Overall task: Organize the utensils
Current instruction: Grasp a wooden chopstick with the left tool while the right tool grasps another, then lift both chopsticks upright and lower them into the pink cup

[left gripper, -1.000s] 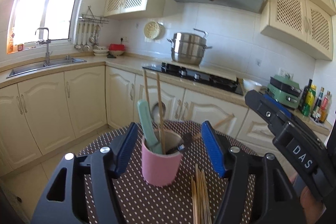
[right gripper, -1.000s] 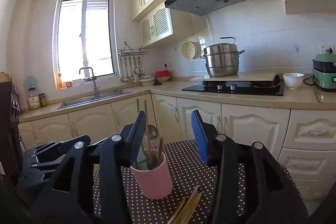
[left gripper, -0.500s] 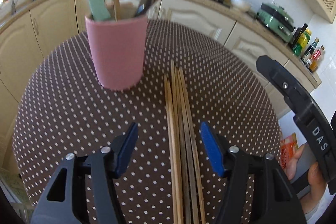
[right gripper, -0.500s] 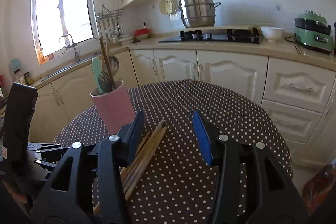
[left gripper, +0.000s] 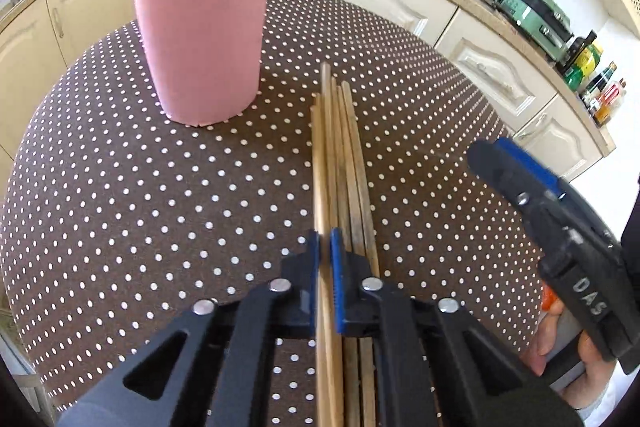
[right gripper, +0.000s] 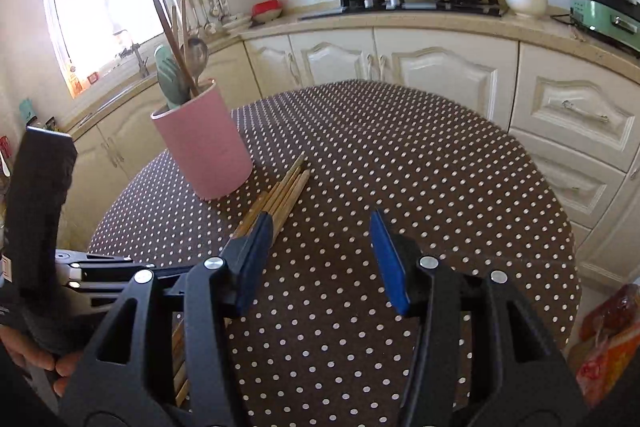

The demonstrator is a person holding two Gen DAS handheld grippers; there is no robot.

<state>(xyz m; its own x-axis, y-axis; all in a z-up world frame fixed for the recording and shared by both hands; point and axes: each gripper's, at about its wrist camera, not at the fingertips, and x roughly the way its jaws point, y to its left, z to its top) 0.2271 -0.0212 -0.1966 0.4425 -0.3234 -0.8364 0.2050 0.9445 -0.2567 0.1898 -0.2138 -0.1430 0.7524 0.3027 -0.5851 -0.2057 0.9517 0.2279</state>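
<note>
Round table under brown white-dotted cloth (right gripper: 420, 163). On it: pink cylindrical utensil holder (left gripper: 204, 39), already holding a mint-green spatula (right gripper: 168, 75), a metal spoon (right gripper: 197, 53) and a few wooden chopsticks (right gripper: 170, 27), so partly done. Just right of the holder, a bundle of loose wooden chopsticks (left gripper: 348, 155) lies flat on the cloth; those are what's left. Left gripper (left gripper: 325, 263) has its blue pads pinched on one chopstick from the bundle's left edge, apparently not lifted yet. Right gripper (right gripper: 320, 259) hangs spread wide over bare cloth beside the bundle, holding nothing. Judgement: roughly midway; several sticks remain to go in.
</note>
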